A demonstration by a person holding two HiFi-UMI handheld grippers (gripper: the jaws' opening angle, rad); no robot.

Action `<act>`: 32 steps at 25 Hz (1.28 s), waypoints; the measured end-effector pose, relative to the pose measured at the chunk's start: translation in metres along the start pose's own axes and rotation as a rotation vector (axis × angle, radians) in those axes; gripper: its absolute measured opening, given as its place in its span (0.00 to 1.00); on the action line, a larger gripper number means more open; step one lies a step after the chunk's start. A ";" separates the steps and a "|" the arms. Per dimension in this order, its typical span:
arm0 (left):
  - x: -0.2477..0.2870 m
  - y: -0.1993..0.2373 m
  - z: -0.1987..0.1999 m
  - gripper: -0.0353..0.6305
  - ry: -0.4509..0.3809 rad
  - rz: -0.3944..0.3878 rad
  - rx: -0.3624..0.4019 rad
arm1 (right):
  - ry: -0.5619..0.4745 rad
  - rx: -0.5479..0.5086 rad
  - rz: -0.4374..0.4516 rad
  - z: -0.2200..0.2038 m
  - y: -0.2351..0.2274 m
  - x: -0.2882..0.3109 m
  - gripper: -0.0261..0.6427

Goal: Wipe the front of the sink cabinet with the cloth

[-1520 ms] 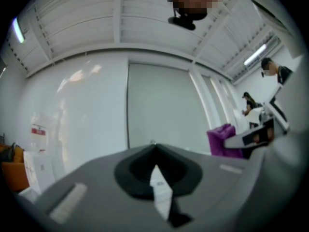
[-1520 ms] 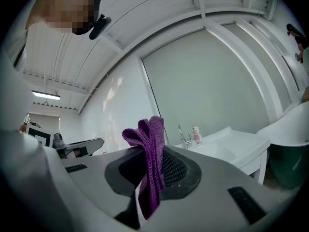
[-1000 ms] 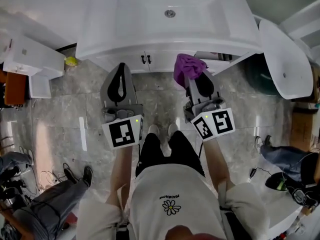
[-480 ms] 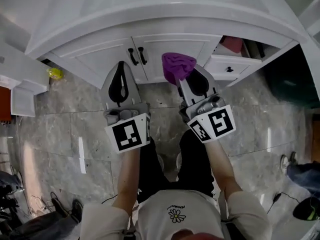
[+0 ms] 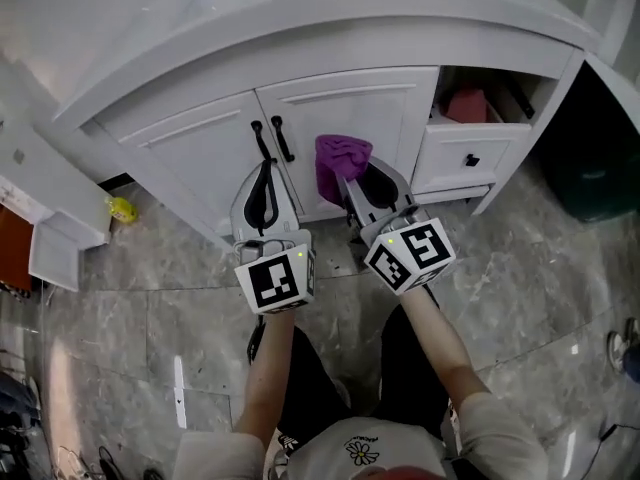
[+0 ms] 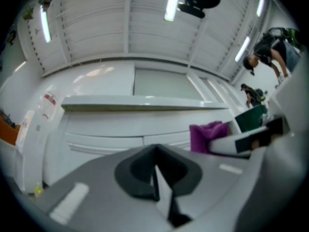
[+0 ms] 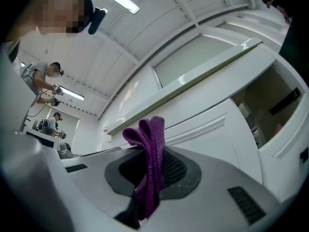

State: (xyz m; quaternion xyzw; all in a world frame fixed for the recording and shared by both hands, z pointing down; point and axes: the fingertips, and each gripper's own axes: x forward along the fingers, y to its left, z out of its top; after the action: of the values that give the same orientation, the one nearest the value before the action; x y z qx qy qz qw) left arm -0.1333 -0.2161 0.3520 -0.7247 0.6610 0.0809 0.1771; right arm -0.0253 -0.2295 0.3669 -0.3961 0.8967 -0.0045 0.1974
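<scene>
Two grippers before the white sink cabinet (image 5: 200, 138).
Its twin doors are shut; at right a drawer (image 5: 468, 158) stands pulled out. The left gripper (image 5: 265, 173) has jaws pressed together on nothing. The right gripper (image 5: 352, 183) clenches the purple cloth (image 5: 340, 158) close to the right door, beside the black handles (image 5: 272, 140); contact cannot be told. A small yellow object (image 5: 122, 209) lies on the floor at left.

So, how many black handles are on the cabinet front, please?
3: left door bar, right door bar, drawer knob; others may be hidden.
</scene>
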 end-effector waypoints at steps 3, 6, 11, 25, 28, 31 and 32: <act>0.017 0.002 -0.001 0.06 -0.065 -0.057 0.022 | -0.004 0.035 0.018 -0.002 -0.014 0.013 0.12; 0.011 0.002 -0.018 0.06 -0.084 -0.082 0.052 | 0.001 0.021 0.034 -0.017 -0.021 0.005 0.12; -0.007 0.006 -0.045 0.06 -0.057 -0.039 0.031 | -0.008 0.039 0.051 -0.027 -0.018 0.014 0.12; 0.012 0.016 -0.042 0.06 0.019 0.029 0.077 | 0.135 0.037 0.118 -0.015 0.034 0.120 0.11; 0.010 0.011 -0.033 0.06 0.014 0.014 0.056 | 0.161 -0.016 0.104 -0.018 0.036 0.132 0.11; 0.010 0.010 -0.033 0.06 0.024 0.016 -0.026 | 0.172 -0.054 0.075 -0.019 0.030 0.137 0.11; 0.010 0.010 -0.036 0.06 0.031 0.019 -0.062 | 0.169 -0.052 0.060 -0.019 0.025 0.138 0.11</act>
State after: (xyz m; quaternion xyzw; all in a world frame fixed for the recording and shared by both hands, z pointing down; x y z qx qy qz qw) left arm -0.1464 -0.2394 0.3802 -0.7246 0.6678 0.0917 0.1435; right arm -0.1336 -0.3130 0.3316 -0.3722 0.9215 -0.0085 0.1107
